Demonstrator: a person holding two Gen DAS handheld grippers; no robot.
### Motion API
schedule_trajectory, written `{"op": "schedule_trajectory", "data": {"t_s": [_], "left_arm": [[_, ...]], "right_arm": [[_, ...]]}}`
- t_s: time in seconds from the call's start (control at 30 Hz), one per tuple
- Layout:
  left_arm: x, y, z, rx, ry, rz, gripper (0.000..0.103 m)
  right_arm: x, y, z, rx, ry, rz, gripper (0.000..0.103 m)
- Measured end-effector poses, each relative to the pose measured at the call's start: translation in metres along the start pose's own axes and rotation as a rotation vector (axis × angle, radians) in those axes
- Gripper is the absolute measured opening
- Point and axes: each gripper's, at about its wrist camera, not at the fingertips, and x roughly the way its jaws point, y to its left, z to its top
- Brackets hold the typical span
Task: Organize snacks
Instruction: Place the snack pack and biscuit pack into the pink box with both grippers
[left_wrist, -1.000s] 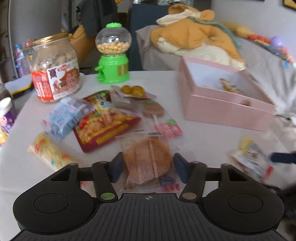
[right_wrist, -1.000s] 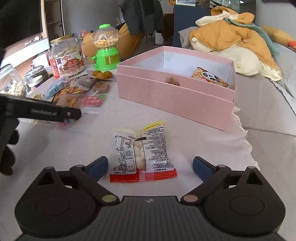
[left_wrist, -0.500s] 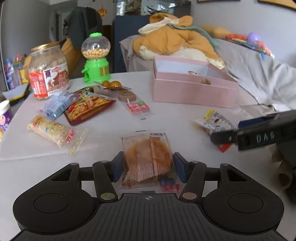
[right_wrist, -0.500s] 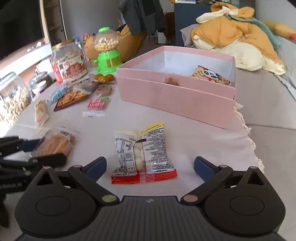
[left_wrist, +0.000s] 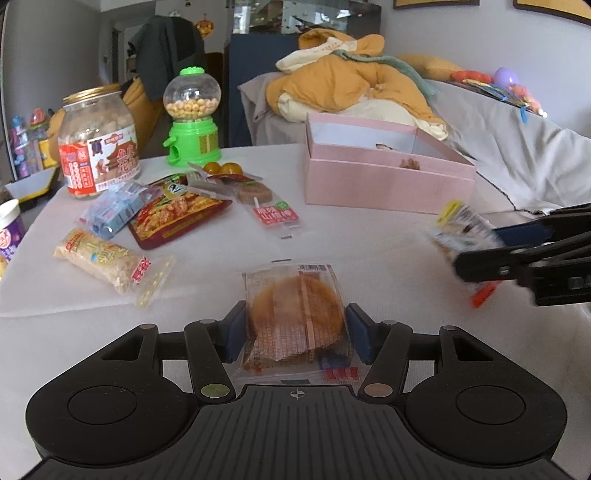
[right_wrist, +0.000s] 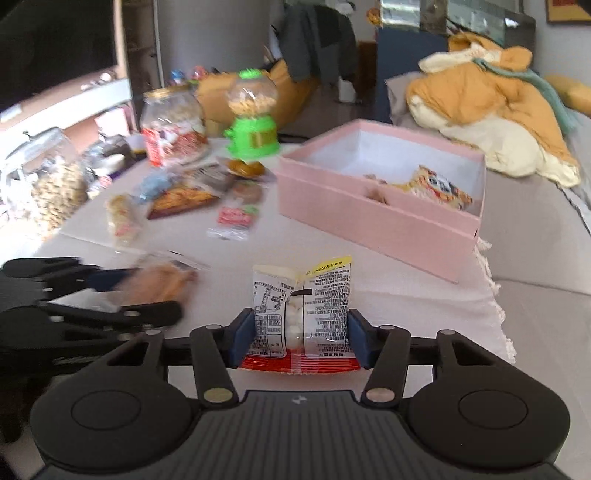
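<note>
Left gripper (left_wrist: 295, 328): pinches the round cake packet (left_wrist: 295, 317) between both blue pads, near the front edge of the table (left_wrist: 369, 240).
Right gripper (right_wrist: 301, 338): its jaws have just been closing, and now they press on the white printed snack bag (right_wrist: 301, 306), near the right edge of the table.
Pink box (right_wrist: 369, 221): open, at the far right corner of the table; it already holds a patterned packet (right_wrist: 436, 186).
Step in hand: I judge both packets are going to the box (it seems the collecting place).
How to do well: lift each packet above the box wall, keep the two grippers apart, release only over the inside.
Still loose: red chip bag (left_wrist: 177, 216) and other snacks, toward the far left of the table.
</note>
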Motion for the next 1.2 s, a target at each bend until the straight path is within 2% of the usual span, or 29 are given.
{"op": "schedule_trajectory", "data": {"t_s": [0.2, 0.3, 0.37, 0.5, 0.6, 0.7, 0.77, 0.83, 0.87, 0.93, 1.0, 1.1, 1.2], "left_arm": [[-0.005, 0.002, 0.001, -0.034, -0.004, -0.009, 0.060], [-0.015, -0.001, 0.013, -0.052, -0.026, -0.063, 0.060], [-0.022, -0.008, 0.031, -0.039, -0.073, -0.098, 0.060], [-0.021, -0.025, 0.091, 0.011, -0.161, -0.141, 0.060], [0.011, -0.037, 0.141, 0.024, -0.162, -0.168, 0.060], [0.055, -0.044, 0.177, -0.055, -0.153, -0.209, 0.060], [0.092, -0.044, 0.192, -0.123, -0.110, -0.269, 0.060], [0.124, -0.038, 0.192, -0.212, -0.055, -0.285, 0.060], [0.134, -0.037, 0.189, -0.247, -0.053, -0.255, 0.058], [0.137, -0.034, 0.183, -0.250, -0.107, -0.190, 0.058], [0.126, -0.025, 0.180, -0.259, -0.166, -0.200, 0.058], [0.091, 0.003, 0.173, -0.311, -0.205, -0.251, 0.058], [0.047, 0.030, 0.156, -0.306, -0.201, -0.207, 0.058]], "right_arm": [[-0.023, -0.006, -0.009, -0.016, -0.042, -0.050, 0.053], [-0.027, -0.015, -0.013, -0.010, -0.045, -0.076, 0.053], [-0.030, -0.023, -0.015, 0.001, -0.053, -0.084, 0.053], [-0.036, -0.033, -0.016, 0.025, -0.074, -0.082, 0.054], [-0.038, -0.033, -0.019, 0.027, -0.089, -0.083, 0.054], [-0.036, -0.035, -0.022, 0.042, -0.081, -0.067, 0.054], [-0.035, -0.036, -0.023, 0.048, -0.074, -0.070, 0.054], [-0.035, -0.038, -0.024, 0.051, -0.071, -0.077, 0.054], [-0.035, -0.040, -0.024, 0.054, -0.069, -0.081, 0.054], [-0.036, -0.043, -0.025, 0.059, -0.062, -0.090, 0.054], [-0.035, -0.047, -0.026, 0.059, -0.052, -0.101, 0.054], [-0.035, -0.050, -0.024, 0.052, -0.045, -0.121, 0.054], [-0.046, -0.055, -0.008, 0.063, -0.079, -0.102, 0.054]]}}
